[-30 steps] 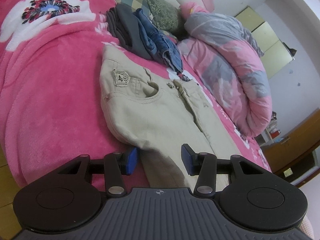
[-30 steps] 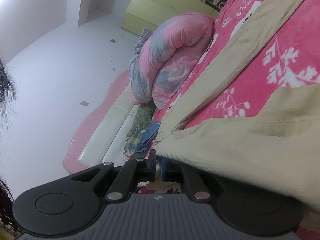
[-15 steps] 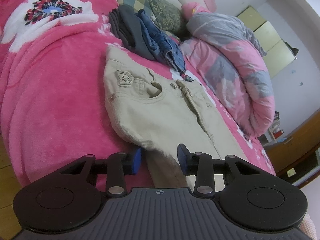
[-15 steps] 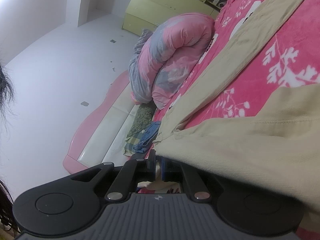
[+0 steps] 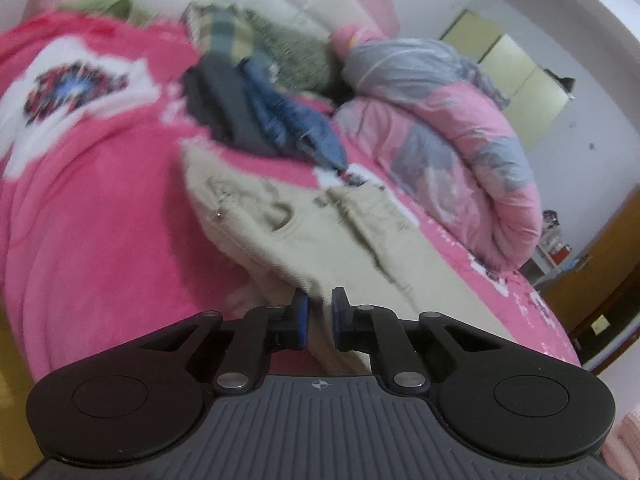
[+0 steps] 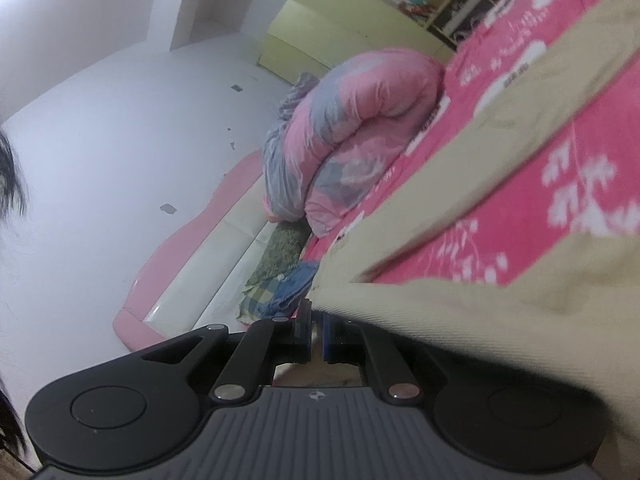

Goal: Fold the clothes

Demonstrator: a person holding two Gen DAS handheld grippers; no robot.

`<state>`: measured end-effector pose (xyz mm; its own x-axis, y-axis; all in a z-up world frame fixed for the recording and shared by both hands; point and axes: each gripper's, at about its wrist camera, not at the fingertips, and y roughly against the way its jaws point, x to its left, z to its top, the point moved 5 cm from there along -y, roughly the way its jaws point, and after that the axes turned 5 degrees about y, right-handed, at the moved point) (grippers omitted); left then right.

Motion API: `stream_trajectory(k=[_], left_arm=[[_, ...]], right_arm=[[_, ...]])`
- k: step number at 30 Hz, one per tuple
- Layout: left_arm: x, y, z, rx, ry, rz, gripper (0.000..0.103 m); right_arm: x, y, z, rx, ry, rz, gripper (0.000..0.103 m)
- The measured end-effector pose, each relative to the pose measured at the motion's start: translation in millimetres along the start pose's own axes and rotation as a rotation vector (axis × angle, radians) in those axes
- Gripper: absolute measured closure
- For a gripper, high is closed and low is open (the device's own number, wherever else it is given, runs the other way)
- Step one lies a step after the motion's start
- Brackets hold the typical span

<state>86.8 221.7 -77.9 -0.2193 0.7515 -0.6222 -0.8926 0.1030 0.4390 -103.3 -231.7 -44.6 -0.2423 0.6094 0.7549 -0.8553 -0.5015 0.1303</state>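
Note:
Beige trousers (image 5: 320, 236) lie spread on the pink blanket (image 5: 100, 220), waistband and zip towards the far side. My left gripper (image 5: 319, 312) is at their near folded edge. Its jaws are closing, with beige cloth pinched between the blue pads. In the right wrist view the same trousers (image 6: 480, 320) drape over the right half of my right gripper (image 6: 316, 328). It is shut, with a strip of beige cloth caught between the pads. One trouser leg (image 6: 540, 100) runs away across the bed.
A pile of dark and denim clothes (image 5: 260, 116) lies just beyond the waistband, in front of pillows (image 5: 288, 52). A rolled pink-and-grey duvet (image 5: 452, 152) fills the far side of the bed. Yellow cabinets (image 5: 520, 80) stand by the wall, and a person's dark hair (image 6: 10, 176) shows at left.
The left jaws have closed from wide apart onto the trousers' near edge, and that view has rolled and blurred. The right gripper stays shut on the cloth.

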Motion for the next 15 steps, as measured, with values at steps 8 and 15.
stream_trajectory(k=[8, 15], left_arm=[[-47.6, -25.6, 16.7, -0.055, -0.079, -0.069, 0.096], [-103.1, -85.7, 36.6, -0.05, -0.181, -0.117, 0.097]], right_arm=[[-8.8, -25.2, 51.5, -0.055, 0.067, -0.012, 0.099], [-32.7, -59.1, 104.4, -0.11, 0.055, -0.014, 0.099]])
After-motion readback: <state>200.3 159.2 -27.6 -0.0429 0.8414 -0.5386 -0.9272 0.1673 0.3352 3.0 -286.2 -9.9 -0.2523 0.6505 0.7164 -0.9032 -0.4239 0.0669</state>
